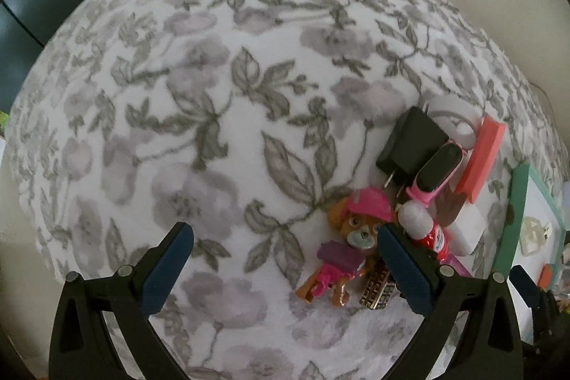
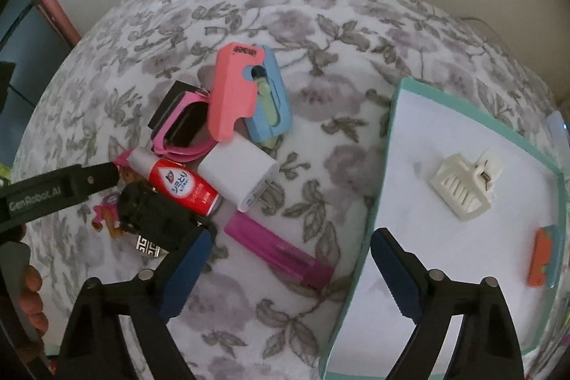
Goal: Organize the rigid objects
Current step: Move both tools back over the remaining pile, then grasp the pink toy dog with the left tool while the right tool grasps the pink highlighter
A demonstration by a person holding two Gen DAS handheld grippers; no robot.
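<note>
A pile of small items lies on a floral blanket [image 1: 213, 116]. My left gripper [image 1: 285, 259] hangs open over it, its right finger beside a toy dog in a pink helmet [image 1: 356, 230]. Around the toy lie a black charger [image 1: 409, 141], a pink watch [image 1: 441, 170] and a red bottle with a white cap [image 1: 427, 230]. My right gripper [image 2: 292, 269] is open, with a pink pen [image 2: 281, 251] lying on the blanket between its fingers, untouched. Behind the pen lie a white charger [image 2: 242, 173] and a pink and blue case [image 2: 245, 95].
A teal-rimmed white tray [image 2: 395, 145] sits to the right of the pile. It holds a white hair claw [image 2: 463, 184] and an orange item [image 2: 543, 259]. The left tool's black body [image 2: 53, 193] reaches in from the left. A person's hand [image 2: 32, 291] shows at the lower left edge.
</note>
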